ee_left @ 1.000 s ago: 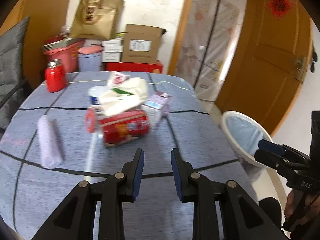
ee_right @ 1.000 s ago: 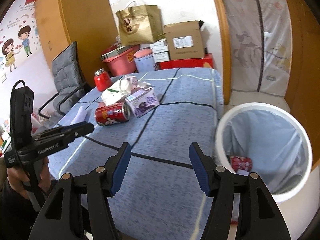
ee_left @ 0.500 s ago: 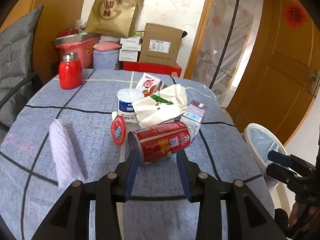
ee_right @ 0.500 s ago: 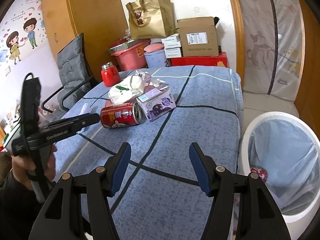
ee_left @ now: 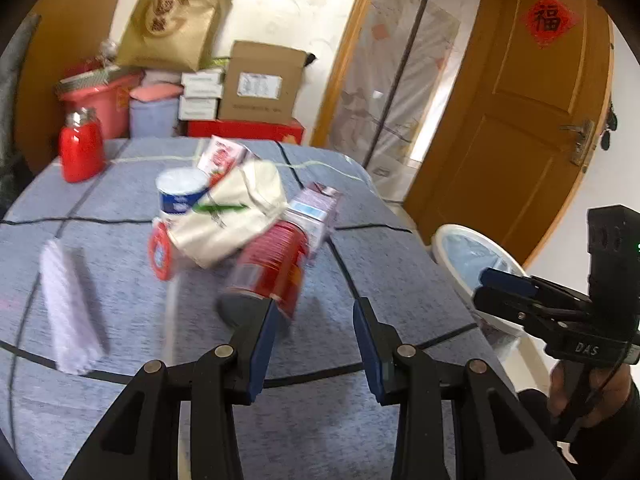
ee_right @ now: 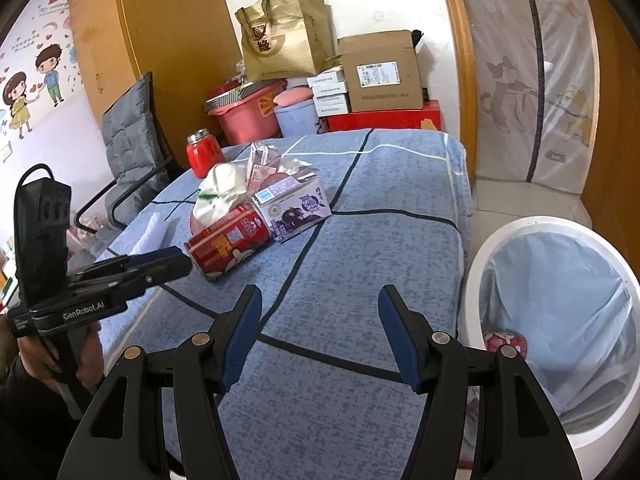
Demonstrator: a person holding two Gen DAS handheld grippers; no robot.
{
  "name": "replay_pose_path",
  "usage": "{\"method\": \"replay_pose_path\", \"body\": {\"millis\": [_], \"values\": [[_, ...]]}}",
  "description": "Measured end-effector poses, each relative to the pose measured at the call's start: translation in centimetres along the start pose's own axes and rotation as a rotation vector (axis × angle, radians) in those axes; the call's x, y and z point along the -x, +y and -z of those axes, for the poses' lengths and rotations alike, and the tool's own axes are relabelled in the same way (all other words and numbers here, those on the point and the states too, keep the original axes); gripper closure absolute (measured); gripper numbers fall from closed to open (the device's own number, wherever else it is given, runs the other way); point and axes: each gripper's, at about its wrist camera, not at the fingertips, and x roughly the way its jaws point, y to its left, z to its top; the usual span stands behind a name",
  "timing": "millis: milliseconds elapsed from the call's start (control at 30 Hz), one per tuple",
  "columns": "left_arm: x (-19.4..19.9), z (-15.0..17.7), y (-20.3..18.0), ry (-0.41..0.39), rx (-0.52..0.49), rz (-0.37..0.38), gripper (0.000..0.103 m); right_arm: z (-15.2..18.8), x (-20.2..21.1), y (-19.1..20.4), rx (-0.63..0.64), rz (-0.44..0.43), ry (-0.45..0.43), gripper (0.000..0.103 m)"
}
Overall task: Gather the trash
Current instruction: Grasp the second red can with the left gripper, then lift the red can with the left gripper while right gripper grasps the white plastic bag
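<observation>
Nearest to me, the left gripper (ee_left: 314, 332) has its blue pads spread apart with nothing clamped between them. The red drink can (ee_left: 272, 268) lies on its side on the blue checked tablecloth (ee_left: 400, 280), just ahead of that gripper and a little toward its left pad; the can's near end sits at that pad's tip, though blur keeps me from saying whether they touch. The can's long axis runs roughly along the gripper's pointing direction, slanting away to the right, so the jaws would have to straddle its round sides, and I judge a small shift leftward is needed to centre it.

The right gripper (ee_right: 320, 336) is also spread wide and empty, over bare cloth and well apart from the can. The left hand is clearly the nearer one.

Behind the can, touching it, lie a crumpled white bag (ee_left: 232, 216) and a purple juice carton (ee_left: 316, 212). Off the table's right edge stands the white bin (ee_right: 560, 320) with its blue liner.
</observation>
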Motion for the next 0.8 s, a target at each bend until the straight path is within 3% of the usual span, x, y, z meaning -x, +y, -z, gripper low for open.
{"method": "replay_pose_path", "body": {"millis": [100,167,433,800], "values": [[-0.1,-0.6,0.9,-0.023,0.003,-0.063,0.059,0.0,0.0,0.2,0.004,-0.009,-0.005,0.042],[-0.5,-0.9,1.5,-0.027,0.01,-0.092,0.048,-0.1,-0.1,0.3,0.005,-0.016,-0.005,0.042],[-4.0,-1.2,1.5,0.048,-0.035,-0.063,0.044,-0.2,-0.2,0.1,0.006,-0.01,-0.011,0.042],[-5.4,-1.0,1.9,0.081,0.027,-0.076,0.048,-0.9,-1.1,0.3,0.003,-0.011,-0.005,0.042]]}}
